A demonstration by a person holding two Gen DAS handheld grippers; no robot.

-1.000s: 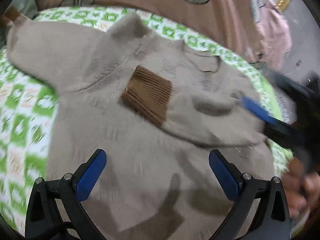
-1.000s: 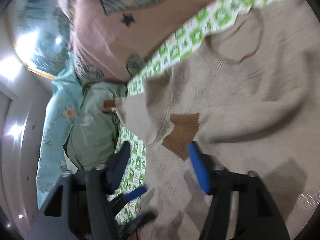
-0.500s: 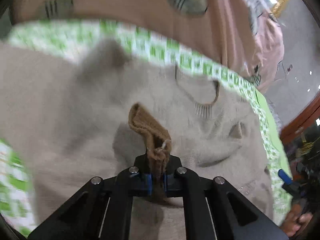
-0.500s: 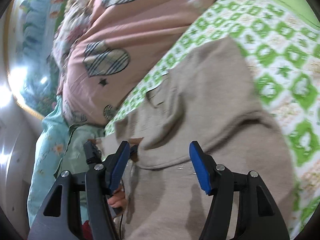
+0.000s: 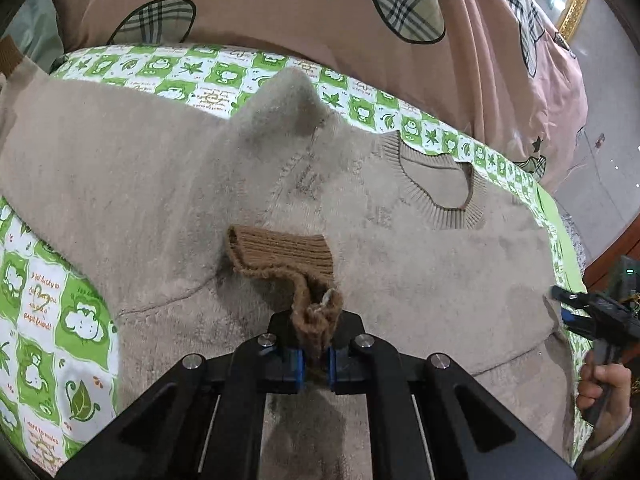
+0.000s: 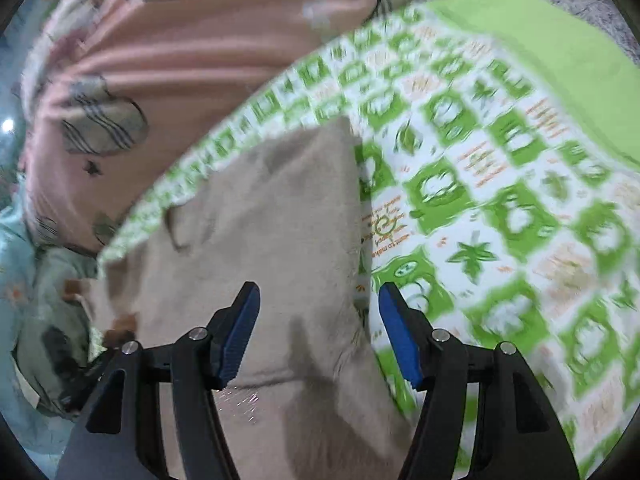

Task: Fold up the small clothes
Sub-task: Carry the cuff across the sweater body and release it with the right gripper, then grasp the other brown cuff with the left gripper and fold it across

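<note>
Beige knit sweater (image 5: 400,280) lies spread front-up on the green-and-white checked bed sheet (image 5: 48,320), neckline (image 5: 436,188) toward the far side by the pink duvet (image 5: 280,8). Left gripper (image 5: 314,364): jaws clamped shut on the brown ribbed cuff (image 5: 280,252) of the sleeve that is folded in across the chest; cuff bunched up between the blue pads, pinched end just in front of the jaws, rest of the cuff lying crosswise past them. Right gripper (image 6: 316,336): jaws partway open, nothing between them, hovering over the sweater's right side edge where beige cloth meets sheet; view is motion-blurred. In the left wrist view it shows small at the far right edge of the garment, held by a hand (image 5: 604,384). Key relation: the sleeve's long axis runs from the cuff out toward the garment's right side, where the right gripper waits, well apart from the cuff. Likely next is laying the sleeve flat; left hand owns the cuff, right is nearer the body edge for the side fold.
</note>
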